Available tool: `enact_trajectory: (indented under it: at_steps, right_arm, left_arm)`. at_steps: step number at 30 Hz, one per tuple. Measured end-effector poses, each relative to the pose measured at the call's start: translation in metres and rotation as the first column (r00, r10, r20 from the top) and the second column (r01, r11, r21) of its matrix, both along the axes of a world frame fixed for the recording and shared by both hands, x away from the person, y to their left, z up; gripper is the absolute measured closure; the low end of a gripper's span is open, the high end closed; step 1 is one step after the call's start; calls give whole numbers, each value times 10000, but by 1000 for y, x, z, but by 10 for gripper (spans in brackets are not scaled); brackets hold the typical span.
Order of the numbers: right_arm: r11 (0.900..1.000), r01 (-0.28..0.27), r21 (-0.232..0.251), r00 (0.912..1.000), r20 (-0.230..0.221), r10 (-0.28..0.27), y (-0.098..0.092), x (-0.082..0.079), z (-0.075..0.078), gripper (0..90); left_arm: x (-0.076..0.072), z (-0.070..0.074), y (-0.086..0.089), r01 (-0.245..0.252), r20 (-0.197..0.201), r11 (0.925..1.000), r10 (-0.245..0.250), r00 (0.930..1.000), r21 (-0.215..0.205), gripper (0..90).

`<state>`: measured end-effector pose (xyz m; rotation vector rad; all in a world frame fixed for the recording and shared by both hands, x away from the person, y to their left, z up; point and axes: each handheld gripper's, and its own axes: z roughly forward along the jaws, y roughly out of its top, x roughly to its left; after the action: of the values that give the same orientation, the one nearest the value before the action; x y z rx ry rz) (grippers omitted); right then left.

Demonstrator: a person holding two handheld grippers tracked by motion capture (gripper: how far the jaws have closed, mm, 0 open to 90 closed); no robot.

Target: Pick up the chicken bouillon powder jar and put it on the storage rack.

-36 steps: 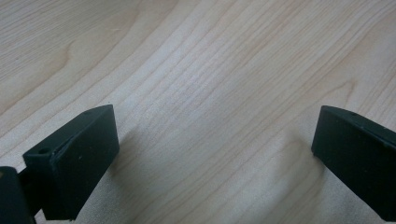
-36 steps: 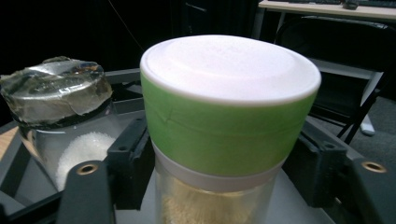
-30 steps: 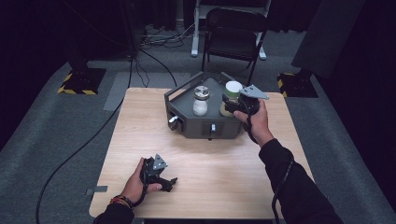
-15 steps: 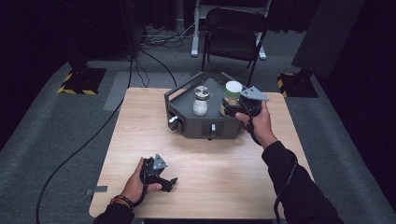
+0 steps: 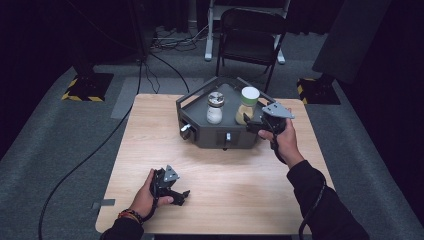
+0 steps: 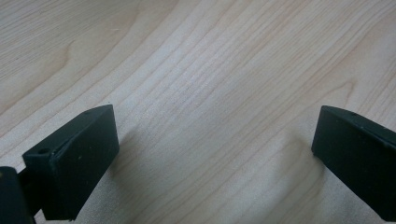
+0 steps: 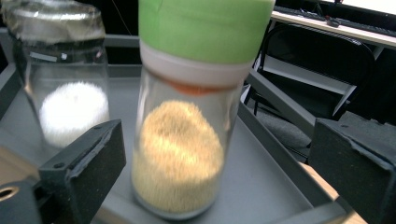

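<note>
Glass makes the green-capped jar (image 7: 187, 140) rigid, smooth and breakable, and the tan granules filling its lower half probably give it modest weight. At lower left of the high view, the left gripper (image 5: 176, 196) rests on the tabletop (image 5: 150, 135), fingers spread and empty. At centre right, the jar stands in the grey tray (image 5: 200, 131), between the right gripper's (image 5: 252, 123) fingers, which have just been opening and don't press it. Grip the straight glass below the cap.

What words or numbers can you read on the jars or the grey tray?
No text can be read anywhere.
The green-lidded jar of tan grains shows no writing.
The jar of white powder has a small pale label under its lid, too blurred to read.
The grey tray has small fittings on its front wall, with no letters legible.
</note>
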<state>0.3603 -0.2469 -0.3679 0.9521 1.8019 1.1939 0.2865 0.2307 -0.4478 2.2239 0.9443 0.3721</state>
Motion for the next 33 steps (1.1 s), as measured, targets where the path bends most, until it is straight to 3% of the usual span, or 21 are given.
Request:
enact_trajectory:
  at_steps: [8, 18, 33]
  right_arm:
    - [9992, -75, -382, 9992, 394, 90, -4, -16, -14, 31]
    - [9975, -537, -470, 9967, 588, 564, -10, -30, -22, 26]
    - [9863, -1393, -881, 9890, 369, 1430, -20, -53, -38, 24]
  left_arm:
    - [0, 0, 0, 5, -1, 10000, -5, 10000, 3, 2]
    - [0, 0, 0, -5, -11, 10000, 5, 10000, -11, 2]
    - [0, 0, 0, 2, -3, 10000, -2, 10000, 0, 2]
